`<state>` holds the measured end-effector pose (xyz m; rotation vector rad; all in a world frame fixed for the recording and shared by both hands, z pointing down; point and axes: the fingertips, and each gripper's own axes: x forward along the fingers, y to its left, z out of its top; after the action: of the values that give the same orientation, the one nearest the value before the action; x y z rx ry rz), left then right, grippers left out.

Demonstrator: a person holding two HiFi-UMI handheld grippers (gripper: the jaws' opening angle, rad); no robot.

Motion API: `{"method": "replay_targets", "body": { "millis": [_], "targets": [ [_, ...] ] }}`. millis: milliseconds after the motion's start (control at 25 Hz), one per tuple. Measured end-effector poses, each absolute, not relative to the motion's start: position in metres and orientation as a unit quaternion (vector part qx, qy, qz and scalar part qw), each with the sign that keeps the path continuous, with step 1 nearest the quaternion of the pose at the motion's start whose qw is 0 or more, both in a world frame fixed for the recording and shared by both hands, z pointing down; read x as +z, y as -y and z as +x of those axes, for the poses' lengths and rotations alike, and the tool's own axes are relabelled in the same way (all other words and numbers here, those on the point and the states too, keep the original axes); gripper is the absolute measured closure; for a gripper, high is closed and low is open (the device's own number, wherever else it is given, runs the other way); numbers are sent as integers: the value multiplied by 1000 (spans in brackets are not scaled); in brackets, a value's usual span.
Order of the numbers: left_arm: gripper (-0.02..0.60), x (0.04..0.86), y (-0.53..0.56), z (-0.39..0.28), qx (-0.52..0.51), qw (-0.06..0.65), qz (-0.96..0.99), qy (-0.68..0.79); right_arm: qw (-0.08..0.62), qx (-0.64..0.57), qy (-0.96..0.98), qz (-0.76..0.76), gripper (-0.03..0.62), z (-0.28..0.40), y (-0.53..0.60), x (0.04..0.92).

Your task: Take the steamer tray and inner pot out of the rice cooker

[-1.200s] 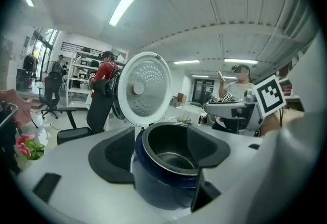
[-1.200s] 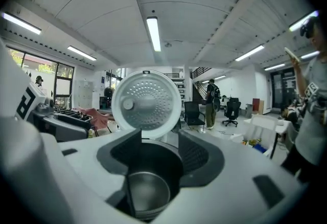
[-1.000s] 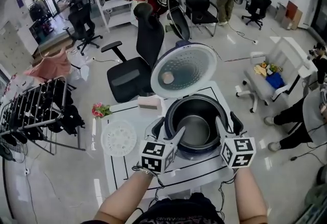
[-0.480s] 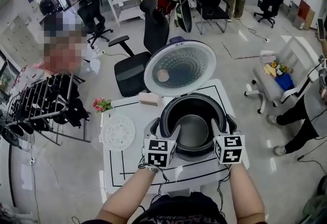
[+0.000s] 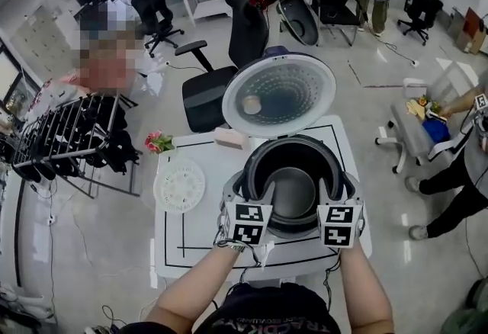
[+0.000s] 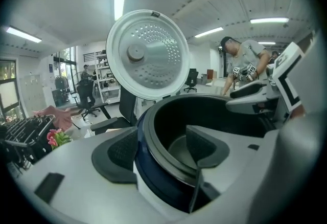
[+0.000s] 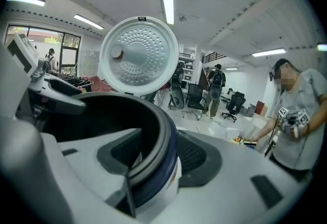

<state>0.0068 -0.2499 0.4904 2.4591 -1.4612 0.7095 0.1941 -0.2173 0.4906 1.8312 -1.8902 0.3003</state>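
Since a sec ago both grippers had settled lower onto the rice cooker. L gripper and R gripper each sat w/ jaws wide apart astride its rim, one jaw inside the inner pot, nothing clamped yet. Pot was still in the cooker, lid up. Steamer tray lay already out on the desk, so the pot lift looked next. Desk was white w/ black lines, flowers at its back corner. Room was a busy office w/ chairs & a drying rack.
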Motion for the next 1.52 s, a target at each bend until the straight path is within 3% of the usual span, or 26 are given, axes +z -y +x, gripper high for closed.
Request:
{"method": "replay_targets", "body": {
  "millis": [80,640,1160,1520],
  "targets": [
    [314,491,250,7,248,89,827,497,242,109,692,672,384,194,218,490],
    [360,497,248,3,282,73,797,528,254,118,683,674,433,192,215,491],
    [442,508,255,-6,328,79,767,546,282,141,658,684,480,196,214,488],
    [484,492,254,-11,261,147,768,567,164,217,667,693,510,201,214,480]
  ]
}}
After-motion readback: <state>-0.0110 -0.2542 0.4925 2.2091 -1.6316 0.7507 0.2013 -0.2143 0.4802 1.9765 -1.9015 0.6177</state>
